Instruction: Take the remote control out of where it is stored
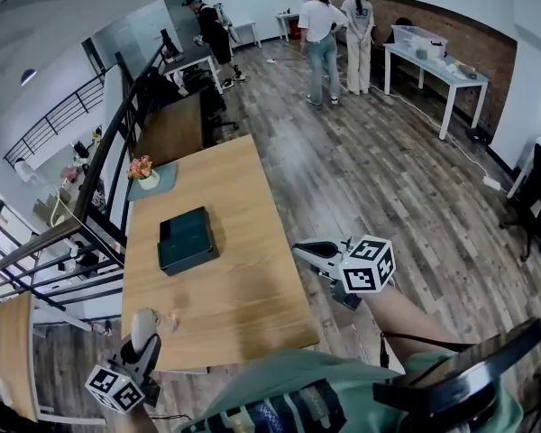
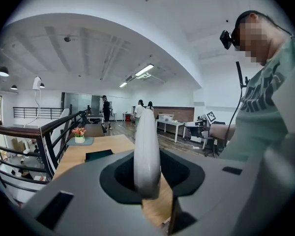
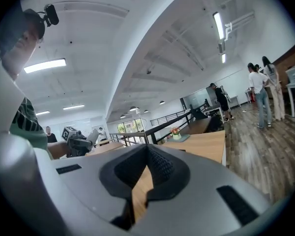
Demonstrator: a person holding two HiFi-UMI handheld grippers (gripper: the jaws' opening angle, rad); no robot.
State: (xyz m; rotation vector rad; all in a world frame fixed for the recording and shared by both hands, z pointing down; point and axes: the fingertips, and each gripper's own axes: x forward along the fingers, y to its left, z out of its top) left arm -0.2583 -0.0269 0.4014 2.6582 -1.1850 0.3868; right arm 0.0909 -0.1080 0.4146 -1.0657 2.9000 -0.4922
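Observation:
A dark, flat box (image 1: pixel 187 240) lies closed on the wooden table (image 1: pixel 243 305), left of the middle; it also shows as the dark box (image 2: pixel 98 155) in the left gripper view. My left gripper (image 1: pixel 148 339) hovers at the table's near left corner, shut on a smooth white oblong thing (image 2: pixel 147 146), apparently the remote control (image 1: pixel 143 321), which stands upright between the jaws. My right gripper (image 1: pixel 311 253) hangs just off the table's right edge, over the floor. Its dark pads (image 3: pixel 157 166) meet with nothing between them, so the right gripper (image 3: pixel 146 170) is shut.
A small flower pot (image 1: pixel 144 174) on a teal mat stands at the table's far left corner. A black railing (image 1: pixel 99 183) runs along the left. Beyond are another desk (image 1: pixel 171 132), standing people (image 1: pixel 323 34) and a white table (image 1: pixel 437 66).

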